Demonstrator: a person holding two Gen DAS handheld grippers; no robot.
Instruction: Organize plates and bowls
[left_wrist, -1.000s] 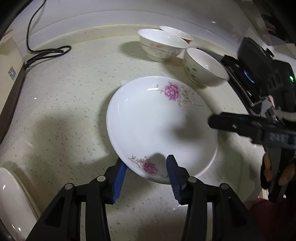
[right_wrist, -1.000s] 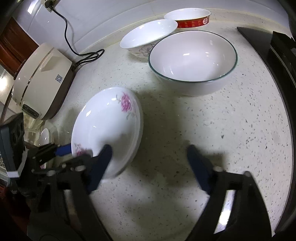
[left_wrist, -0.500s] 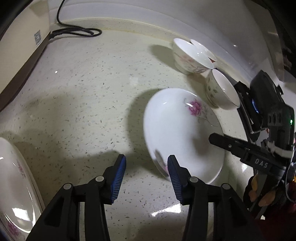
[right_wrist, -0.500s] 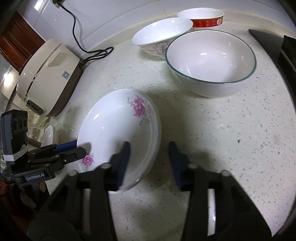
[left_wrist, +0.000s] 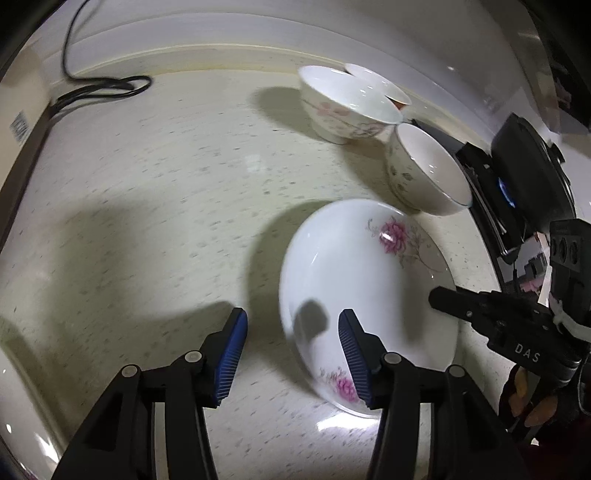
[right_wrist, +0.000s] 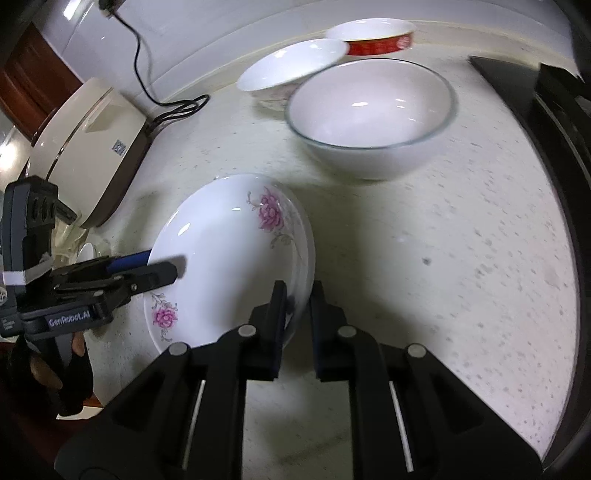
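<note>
Right claw (right_wrist: 298, 308) is clamped on the near rim of a white ceramic plate with pink flower prints (right_wrist: 229, 254); its two black fingers pinch the edge from either side, one on the plate's face and one behind it. The plate is tilted, its right edge raised, above a speckled cream stone countertop (right_wrist: 443, 258). Left claw (left_wrist: 291, 345) stands with its blue-padded fingers (left_wrist: 231, 350) spread apart and holds nothing; the right pad overlaps the plate's lower left edge in the left wrist view, but whether it touches cannot be told. In the same view the right claw's black finger (left_wrist: 476, 306) reaches onto the plate (left_wrist: 362, 288) from the right.

Beyond the plate, a large white bowl with a thin dark rim line (right_wrist: 369, 114) sits upright on the countertop. Behind it stands a white bowl with faint pink floral marks (right_wrist: 291, 70), and farther back a white bowl with a red outer band (right_wrist: 373, 35), close to the wall. At the left edge sits a cream and brown appliance (right_wrist: 85, 147) with a black power cord (right_wrist: 173, 107) coiled beside it. A black stovetop (right_wrist: 554, 129) borders the countertop on the right.
</note>
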